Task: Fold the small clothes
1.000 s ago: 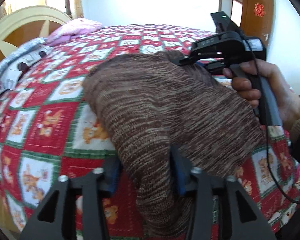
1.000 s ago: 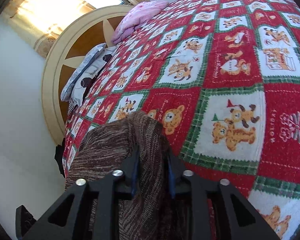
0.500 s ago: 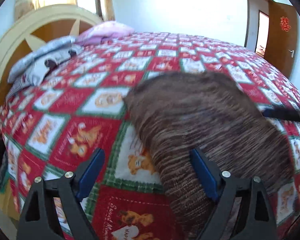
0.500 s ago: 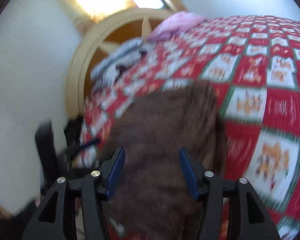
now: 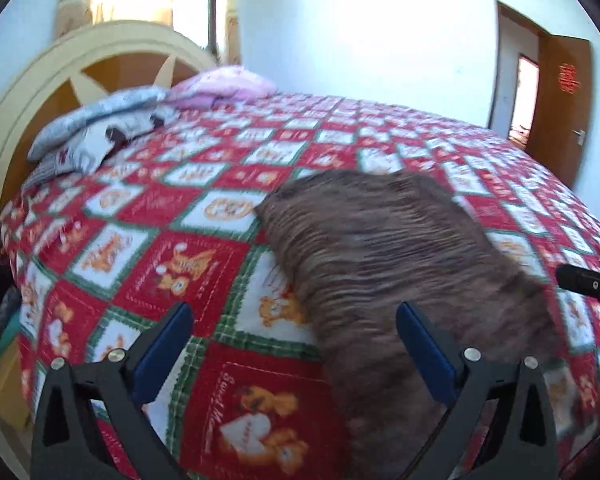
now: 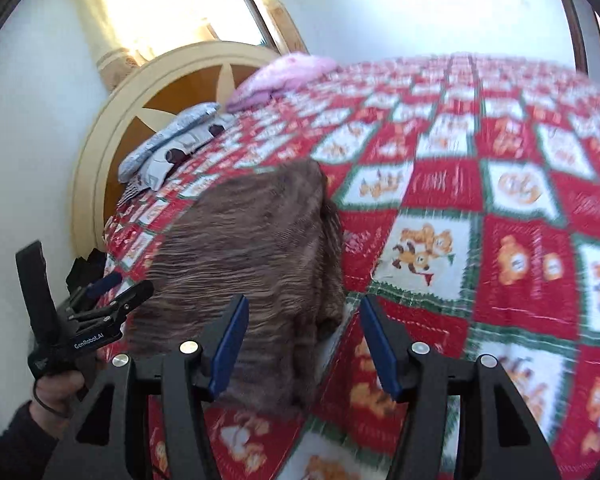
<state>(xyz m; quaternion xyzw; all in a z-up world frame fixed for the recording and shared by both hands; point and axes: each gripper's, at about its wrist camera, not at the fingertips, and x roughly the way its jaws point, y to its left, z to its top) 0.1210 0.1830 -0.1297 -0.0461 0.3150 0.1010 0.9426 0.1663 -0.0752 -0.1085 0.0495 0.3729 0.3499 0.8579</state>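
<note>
Going left to right: far left there's the cream and orange wooden headboard (image 5: 40,92), with a folded grey-and-white patterned cloth (image 5: 96,132) and a pink pillow (image 5: 224,86) lying right by it. Most of both views is the red, white and green teddy-bear quilt (image 5: 188,264) spread over the bed.

The left gripper (image 5: 294,344) has just been opening and its blue-padded jaws now stand wide apart. The brown striped knit garment (image 5: 380,248) lies flat on the quilt, running in under the right-hand pad, but neither pad is pressing on it.

In the right wrist view the left gripper (image 6: 112,292) shows at the left edge in the person's hand (image 6: 60,392), just beside the garment's (image 6: 240,248) left edge. The right gripper (image 6: 300,344) has also just been opening, jaws parted, holding nothing; the garment's near edge lies below its left pad, quilt under the other. Far right, an orange-brown wooden door (image 5: 564,96) stands open.
</note>
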